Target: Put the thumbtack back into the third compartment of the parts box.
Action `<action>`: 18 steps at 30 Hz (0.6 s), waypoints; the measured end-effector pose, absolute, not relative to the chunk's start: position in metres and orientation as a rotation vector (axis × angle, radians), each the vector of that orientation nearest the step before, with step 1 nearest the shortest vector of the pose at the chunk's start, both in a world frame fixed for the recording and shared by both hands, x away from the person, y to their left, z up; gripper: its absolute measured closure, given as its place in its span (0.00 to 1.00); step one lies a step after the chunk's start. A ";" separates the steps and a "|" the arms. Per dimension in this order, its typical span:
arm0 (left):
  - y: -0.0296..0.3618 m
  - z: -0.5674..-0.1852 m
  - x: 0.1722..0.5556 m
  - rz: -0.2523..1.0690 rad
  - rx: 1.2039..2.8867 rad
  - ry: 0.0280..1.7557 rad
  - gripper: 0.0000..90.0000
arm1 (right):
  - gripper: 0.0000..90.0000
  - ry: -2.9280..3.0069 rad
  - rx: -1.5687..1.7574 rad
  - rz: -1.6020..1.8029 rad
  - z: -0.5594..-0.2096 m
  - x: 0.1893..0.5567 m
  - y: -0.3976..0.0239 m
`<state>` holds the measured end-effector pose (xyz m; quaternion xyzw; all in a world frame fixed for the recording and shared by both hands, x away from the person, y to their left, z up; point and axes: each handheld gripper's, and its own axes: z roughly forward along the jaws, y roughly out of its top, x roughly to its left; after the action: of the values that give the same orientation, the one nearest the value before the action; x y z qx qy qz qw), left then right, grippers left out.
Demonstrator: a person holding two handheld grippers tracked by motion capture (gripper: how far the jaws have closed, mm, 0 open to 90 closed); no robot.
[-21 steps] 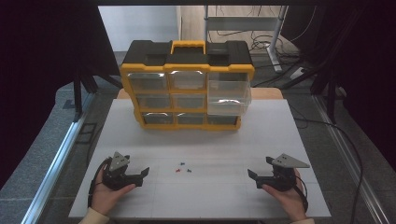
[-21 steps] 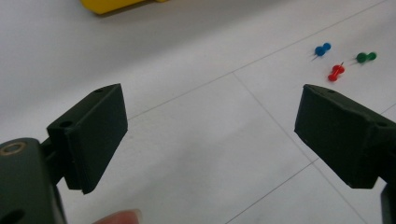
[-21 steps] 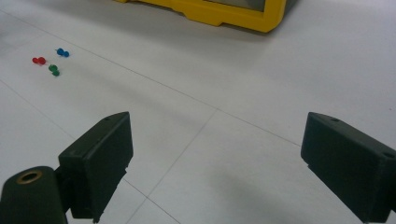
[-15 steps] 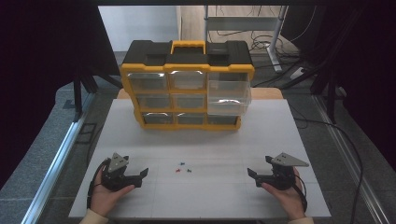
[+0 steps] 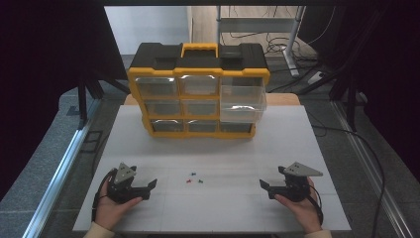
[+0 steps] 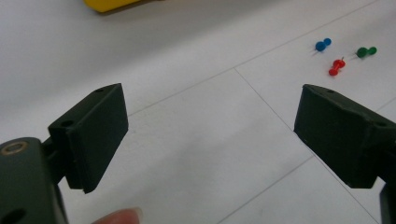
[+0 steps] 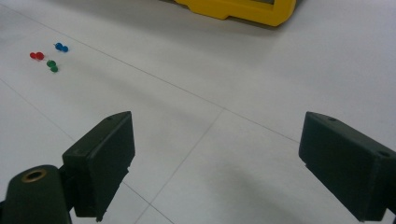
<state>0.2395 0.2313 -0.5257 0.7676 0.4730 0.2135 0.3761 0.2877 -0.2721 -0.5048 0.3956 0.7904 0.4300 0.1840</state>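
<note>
Three small push pins lie together on the white table [image 5: 213, 148]: blue pin [image 5: 193, 174], red pin [image 5: 188, 181] and green pin [image 5: 200, 181]. My left gripper [image 5: 150, 190] rests open at the front left, its jaws wide apart and pointing toward the pins. In the left gripper view the blue pin [image 6: 322, 45], red pin [image 6: 335, 67] and green pin [image 6: 365, 51] lie ahead to the right of that gripper [image 6: 210, 135]. My right gripper [image 5: 266, 189] sits open at the front right, empty. From the right gripper [image 7: 217, 163] the pins [image 7: 52, 66] show far left.
A yellow and black drawer organizer [image 5: 198, 94] stands at the back middle of the table. Its clear right middle drawer [image 5: 242, 101] is pulled out. Its yellow base [image 7: 243, 11] shows ahead of the right gripper. Dark floor and cables surround the table.
</note>
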 end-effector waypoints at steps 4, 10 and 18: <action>0.227 -0.524 0.238 0.540 1.969 1.182 0.11 | 0.12 2.237 1.109 1.209 -0.505 0.288 -0.268; 0.224 -0.524 0.235 0.523 1.975 1.163 0.11 | 0.13 2.242 1.099 1.222 -0.504 0.288 -0.263; 0.223 -0.523 0.239 0.517 1.972 1.159 0.11 | 0.13 2.241 1.111 1.258 -0.501 0.290 -0.258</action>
<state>0.2385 0.2230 -0.5229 0.7751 0.4555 0.2032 0.3878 0.2904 -0.2582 -0.5014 0.3909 0.7888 0.4428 0.1700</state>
